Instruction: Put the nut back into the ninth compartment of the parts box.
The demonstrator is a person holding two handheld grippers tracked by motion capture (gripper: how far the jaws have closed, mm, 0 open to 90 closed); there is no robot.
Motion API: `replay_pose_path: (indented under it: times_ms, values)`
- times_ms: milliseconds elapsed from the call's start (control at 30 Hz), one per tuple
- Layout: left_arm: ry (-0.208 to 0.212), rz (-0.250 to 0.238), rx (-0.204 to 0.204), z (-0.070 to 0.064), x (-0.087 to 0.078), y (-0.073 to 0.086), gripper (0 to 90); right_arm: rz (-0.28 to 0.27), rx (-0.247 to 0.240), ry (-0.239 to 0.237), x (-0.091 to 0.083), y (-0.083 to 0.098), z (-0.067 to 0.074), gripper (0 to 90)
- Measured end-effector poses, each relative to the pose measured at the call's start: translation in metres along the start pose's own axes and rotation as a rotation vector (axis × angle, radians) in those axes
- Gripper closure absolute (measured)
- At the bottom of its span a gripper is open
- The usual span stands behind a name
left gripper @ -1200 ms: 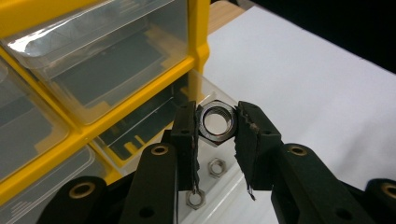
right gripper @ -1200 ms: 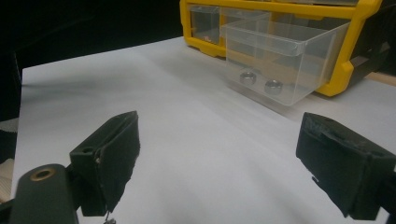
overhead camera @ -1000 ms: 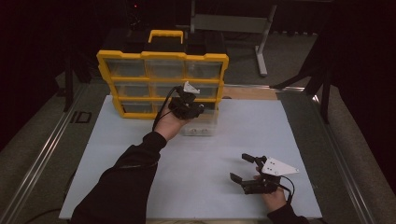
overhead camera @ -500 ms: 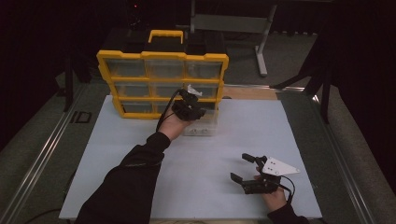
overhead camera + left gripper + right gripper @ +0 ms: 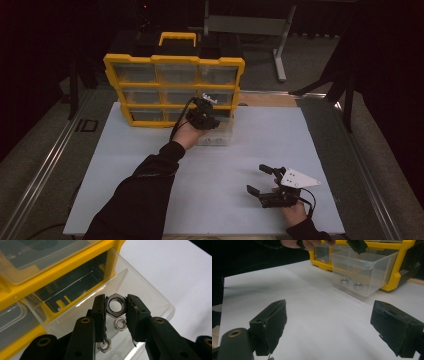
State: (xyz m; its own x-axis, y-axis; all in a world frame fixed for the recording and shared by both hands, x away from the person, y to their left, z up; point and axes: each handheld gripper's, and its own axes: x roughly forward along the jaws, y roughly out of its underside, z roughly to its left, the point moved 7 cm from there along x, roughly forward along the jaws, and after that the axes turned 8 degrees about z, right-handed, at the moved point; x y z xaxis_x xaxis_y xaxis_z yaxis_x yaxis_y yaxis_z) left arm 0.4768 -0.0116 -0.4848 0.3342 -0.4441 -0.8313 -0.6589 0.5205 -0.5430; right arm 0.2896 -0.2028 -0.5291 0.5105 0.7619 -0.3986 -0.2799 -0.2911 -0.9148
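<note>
Your left gripper (image 5: 116, 308) clamps the large silver hex nut (image 5: 115, 304) over the clear plastic drawer (image 5: 150, 300) pulled from the yellow organiser (image 5: 172, 90), ready to drop it; your right gripper (image 5: 267, 180) rests near-right on the table (image 5: 125, 165), jaws apart, empty.

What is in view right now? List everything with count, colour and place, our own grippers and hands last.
organiser cabinet: one, yellow frame with clear drawers and a yellow handle, at the far side of the mat.
pulled-out drawer: one, clear, half out of the cabinet's bottom right slot.
held nut: one, silver, between the left gripper's pads above the drawer.
loose nuts: two, silver, on the drawer floor.
mat: one, white, covering the table.
left gripper: black, shut on the held nut.
right gripper: black, grey plate on top, jaws wide open, low over the mat's near right.
sleeve: dark, on the left arm.
</note>
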Motion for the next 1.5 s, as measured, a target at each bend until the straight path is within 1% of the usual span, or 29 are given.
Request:
replay_pose_path:
  times_ms: [67, 133, 300, 367, 433, 467, 500, 567, 633, 667, 733, 800, 867, 1033, 1133, 1167, 1200, 1233, 1300, 1333, 1367, 1400, 1433, 1500]
  values:
    - [0.001, 0.004, -0.003, 0.001, 0.001, 0.0, 68.9, 0.0, -0.001, 0.0, 0.0, 0.0, 0.0, 13.5]
    - [-0.007, 0.027, -0.011, 0.002, 0.005, 0.0, 68.9, 0.001, -0.002, 0.0, 0.0, 0.0, 0.0, 13.5]
    - [-0.044, 0.072, -0.024, 0.006, 0.01, 0.0, 68.9, 0.001, -0.001, -0.001, 0.001, 0.0, 0.0, 13.5]
    - [-0.042, 0.088, -0.037, 0.007, 0.012, 0.0, 68.8, 0.003, -0.002, -0.002, 0.001, 0.001, 0.0, 13.5]
    - [-0.036, 0.088, -0.045, 0.007, 0.013, -0.001, 68.0, 0.003, -0.002, -0.002, 0.001, 0.001, 0.0, 13.5]
    - [-0.037, 0.086, -0.048, 0.008, 0.013, -0.001, 66.3, 0.003, -0.001, -0.002, 0.001, 0.001, 0.0, 13.5]
    - [-0.033, 0.08, -0.052, 0.008, 0.013, -0.002, 61.5, 0.003, -0.001, -0.002, 0.001, 0.001, 0.0, 13.5]
    - [-0.032, 0.072, -0.055, 0.008, 0.012, -0.004, 58.4, 0.003, 0.0, -0.002, 0.001, 0.001, 0.0, 13.5]
    - [-0.038, 0.067, -0.052, 0.007, 0.009, -0.005, 50.9, 0.004, 0.0, -0.004, 0.001, 0.001, 0.0, 13.5]
    - [-0.036, 0.06, -0.052, 0.007, 0.007, -0.006, 49.8, 0.003, -0.002, -0.004, 0.001, 0.001, 0.0, 13.5]
    - [-0.031, 0.046, -0.049, 0.006, 0.002, -0.007, 43.1, 0.004, 0.0, -0.002, 0.001, 0.001, 0.0, 13.5]
    - [-0.017, 0.025, -0.039, 0.005, -0.003, -0.008, 40.6, 0.003, -0.001, -0.001, 0.001, 0.001, 0.0, 13.5]
    - [-0.026, 0.013, -0.038, 0.004, -0.009, -0.009, 33.0, 0.004, -0.001, -0.001, 0.001, 0.001, 0.0, 13.5]
    - [-0.021, -0.011, -0.024, -0.001, -0.023, -0.007, 17.6, 0.003, 0.0, 0.0, 0.0, 0.001, 0.0, 13.5]
    - [-0.02, -0.026, -0.007, -0.004, -0.032, -0.004, 13.0, 0.004, 0.0, 0.001, 0.0, 0.001, 0.0, 13.5]
    - [-0.027, -0.029, -0.004, -0.005, -0.035, -0.003, 11.8, 0.004, 0.002, 0.002, 0.0, 0.001, 0.0, 13.5]
    - [-0.032, -0.036, -0.005, -0.005, -0.039, -0.003, 8.3, 0.004, 0.002, 0.002, 0.0, 0.001, -0.001, 13.5]
    - [-0.02, -0.048, -0.004, -0.006, -0.042, -0.003, 7.7, 0.004, 0.002, 0.002, 0.0, 0.001, -0.001, 13.5]
    - [-0.017, -0.068, 0.005, -0.007, -0.05, -0.002, 5.9, 0.003, 0.002, 0.002, 0.0, 0.001, -0.001, 13.5]
    - [-0.004, -0.071, 0.015, -0.008, -0.054, -0.002, 5.7, 0.003, 0.004, 0.002, 0.0, 0.002, -0.001, 13.5]
    - [0.004, -0.075, 0.018, -0.009, -0.057, -0.001, 2.3, 0.003, 0.004, 0.002, 0.0, 0.002, -0.001, 13.5]
    - [0.017, -0.079, 0.025, -0.01, -0.06, -0.001, 0.8, 0.004, 0.007, 0.002, 0.0, 0.002, -0.001, 13.5]
    - [0.028, -0.079, 0.033, -0.011, -0.062, 0.001, 0.5, 0.005, 0.01, 0.001, 0.0, 0.002, -0.001, 13.5]
    - [0.048, -0.096, 0.039, -0.013, -0.068, 0.003, 0.0, 0.003, 0.012, 0.002, 0.0, 0.003, -0.002, 13.5]
